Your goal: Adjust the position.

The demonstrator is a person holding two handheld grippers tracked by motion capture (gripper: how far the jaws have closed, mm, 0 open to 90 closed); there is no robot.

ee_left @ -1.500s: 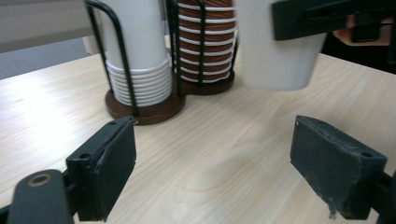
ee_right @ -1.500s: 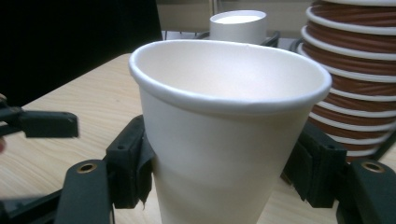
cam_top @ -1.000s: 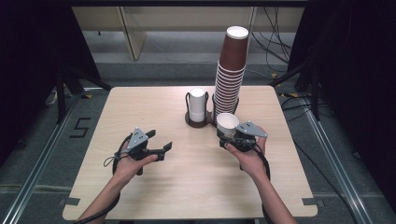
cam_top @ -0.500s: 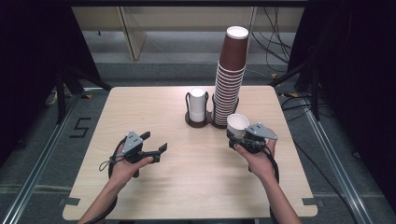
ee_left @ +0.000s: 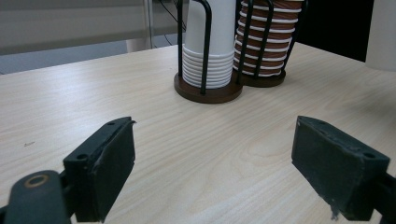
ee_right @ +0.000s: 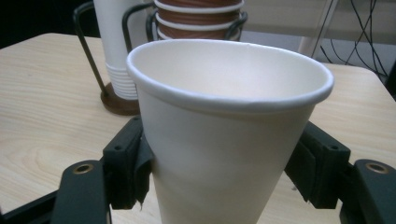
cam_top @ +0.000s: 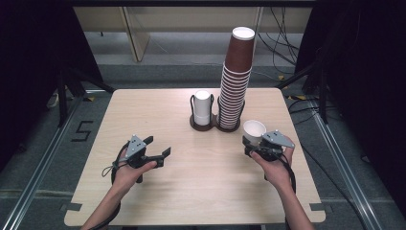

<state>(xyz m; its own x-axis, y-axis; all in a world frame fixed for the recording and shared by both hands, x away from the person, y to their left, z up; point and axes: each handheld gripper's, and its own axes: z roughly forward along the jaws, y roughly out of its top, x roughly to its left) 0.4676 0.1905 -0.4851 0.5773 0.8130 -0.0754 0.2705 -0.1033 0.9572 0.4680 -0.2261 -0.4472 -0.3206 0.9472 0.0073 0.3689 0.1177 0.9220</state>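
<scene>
**A:** What stage does the figure show?

**B:** The right claw [cam_top: 253, 142] is clenched on a single white cup [cam_top: 253, 130], upright, mouth up, carried near the right edge of the worktop [cam_top: 201, 191]. In the right gripper view the pads press on the cup's wall [ee_right: 219, 154] from both sides, though the jaws have just eased open a little. The cup sits just beside the tall brown cup stack [cam_top: 234, 81], apart from it. One cup, then, is out of the supply and in hand; judging from this, setting it down is the step left.

**A:** And the other hand?

**B:** The left claw [cam_top: 158, 148] is released: its jaws stand wide apart with nothing between them, low over bare wood at the left. The left gripper view looks between its pads toward the short white cup stack [ee_left: 208, 51] and the brown stack [ee_left: 268, 42], both standing in the black wire holder [cam_top: 210, 125] on its dark round bases.

**A:** What cannot be made out?

**B:** The bottom of the held cup is cut off in the right gripper view and covered by the claw from above, so whether it touches the worktop or hangs just over it cannot be told. Both stacks' tops are cropped in the gripper views, and no place marked for the cup is to be seen.
</scene>
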